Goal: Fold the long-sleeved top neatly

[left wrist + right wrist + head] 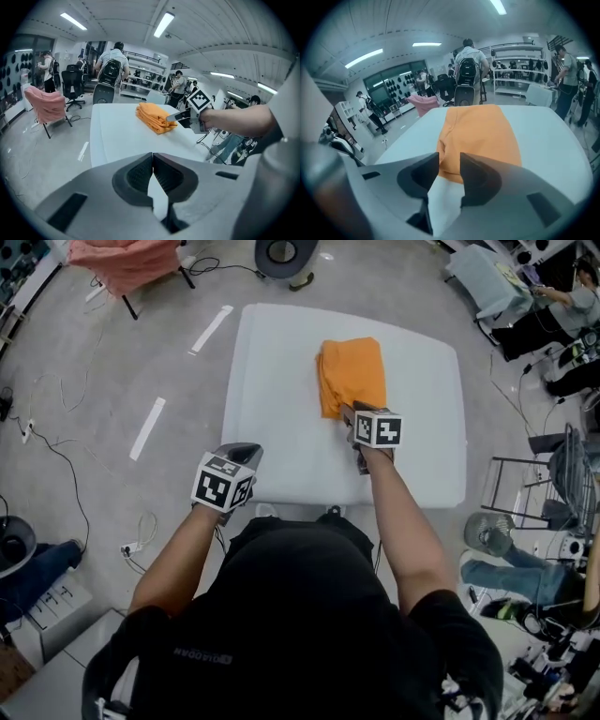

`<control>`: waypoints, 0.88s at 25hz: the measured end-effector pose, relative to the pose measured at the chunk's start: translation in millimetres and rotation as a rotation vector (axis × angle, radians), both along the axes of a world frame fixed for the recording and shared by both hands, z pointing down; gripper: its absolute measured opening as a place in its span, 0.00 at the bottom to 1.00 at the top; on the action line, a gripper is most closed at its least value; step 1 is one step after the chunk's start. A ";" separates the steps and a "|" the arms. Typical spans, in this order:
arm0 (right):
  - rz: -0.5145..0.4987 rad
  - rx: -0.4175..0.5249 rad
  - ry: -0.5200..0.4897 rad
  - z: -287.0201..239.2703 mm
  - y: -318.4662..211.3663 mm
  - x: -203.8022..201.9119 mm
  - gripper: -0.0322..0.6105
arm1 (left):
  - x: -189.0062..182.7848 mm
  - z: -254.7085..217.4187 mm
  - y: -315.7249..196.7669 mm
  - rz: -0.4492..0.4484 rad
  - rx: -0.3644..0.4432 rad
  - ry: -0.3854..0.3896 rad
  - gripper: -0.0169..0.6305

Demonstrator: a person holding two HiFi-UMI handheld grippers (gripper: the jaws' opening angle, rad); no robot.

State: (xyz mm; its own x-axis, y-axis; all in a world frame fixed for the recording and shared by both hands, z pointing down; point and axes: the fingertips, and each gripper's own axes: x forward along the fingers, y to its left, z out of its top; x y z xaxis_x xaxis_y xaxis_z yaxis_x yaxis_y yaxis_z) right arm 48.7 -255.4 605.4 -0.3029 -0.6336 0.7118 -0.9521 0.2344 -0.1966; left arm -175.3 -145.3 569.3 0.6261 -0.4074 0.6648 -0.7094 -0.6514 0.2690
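Beneath the right gripper [352, 418], the near edge of the orange top [352, 371] is hidden.

The long-sleeved top [352, 374] is a solid bright orange, no print anywhere, against a plain white tabletop [281, 437]. The left tool [153, 157] and right tool [450, 161] are both grey, with darker, near-black ribbed pads [139, 174]. Each one has a cube [378, 429] covered in black-and-white square markers. The floor [94, 381] is grey with white tape strips [148, 427]. There's also a pink cloth [127, 261], and the person's shirt [309, 615] is black.
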 end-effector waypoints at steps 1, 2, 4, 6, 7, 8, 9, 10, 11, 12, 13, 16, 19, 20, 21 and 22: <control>0.002 -0.011 0.024 7.1 0.0 -0.8 0.28 | 1.7 0.9 3.4 0.009 -0.002 -0.002 0.04; 0.004 -0.020 0.044 13.4 -0.1 -1.3 0.26 | 2.5 1.8 6.6 0.014 -0.003 -0.005 0.04; -0.001 -0.019 0.067 18.6 -0.4 -5.8 0.12 | 1.2 2.9 11.9 0.012 -0.003 -0.010 0.04; -0.032 0.011 0.079 15.0 -0.7 -17.8 0.07 | -3.4 3.7 16.0 -0.007 -0.004 -0.015 0.04; -0.056 0.028 0.093 13.5 -0.7 -24.6 0.07 | -6.3 4.4 18.1 -0.021 -0.006 -0.017 0.04; -0.075 0.038 0.113 14.3 -0.4 -29.8 0.07 | -9.0 5.3 20.6 -0.037 -0.009 -0.019 0.04; -0.089 0.036 0.131 17.9 0.2 -33.0 0.07 | -11.1 6.1 23.4 -0.051 -0.012 -0.021 0.04; -0.098 0.026 0.143 23.3 1.0 -34.8 0.07 | -12.5 6.7 26.3 -0.062 -0.014 -0.023 0.04; -0.108 0.013 0.150 28.8 1.9 -35.8 0.07 | -13.0 6.9 29.4 -0.072 -0.015 -0.025 0.04; -0.121 0.004 0.152 32.3 3.1 -36.6 0.08 | -12.6 6.8 32.7 -0.079 -0.016 -0.026 0.04; -0.136 0.003 0.146 32.3 4.9 -37.5 0.09 | -11.3 6.4 36.4 -0.085 -0.017 -0.026 0.04; -0.186 0.054 0.103 9.3 14.1 -38.9 0.18 | -1.5 2.3 44.8 -0.100 -0.015 -0.020 0.04; -0.213 0.141 0.071 -30.8 29.2 -26.0 0.19 | 20.4 -8.1 45.0 -0.114 0.010 0.004 0.04; -0.211 0.165 0.056 -44.1 35.8 -18.8 0.19 | 29.9 -13.0 44.2 -0.118 0.022 0.017 0.04; -0.208 0.187 0.037 -56.9 43.3 -11.1 0.19 | 39.8 -18.3 43.5 -0.121 0.034 0.028 0.04; -0.204 0.205 0.017 -68.9 51.9 -3.0 0.19 | 50.1 -23.8 43.2 -0.124 0.045 0.040 0.04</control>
State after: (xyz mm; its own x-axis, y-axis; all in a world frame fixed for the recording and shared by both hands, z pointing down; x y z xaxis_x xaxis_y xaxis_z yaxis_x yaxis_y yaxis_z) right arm 45.7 -203.6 536.4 -0.4280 -0.6920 0.5814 -0.8838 0.4548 -0.1093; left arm -125.2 -102.0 545.5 0.5948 -0.5127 0.6192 -0.7747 -0.5713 0.2711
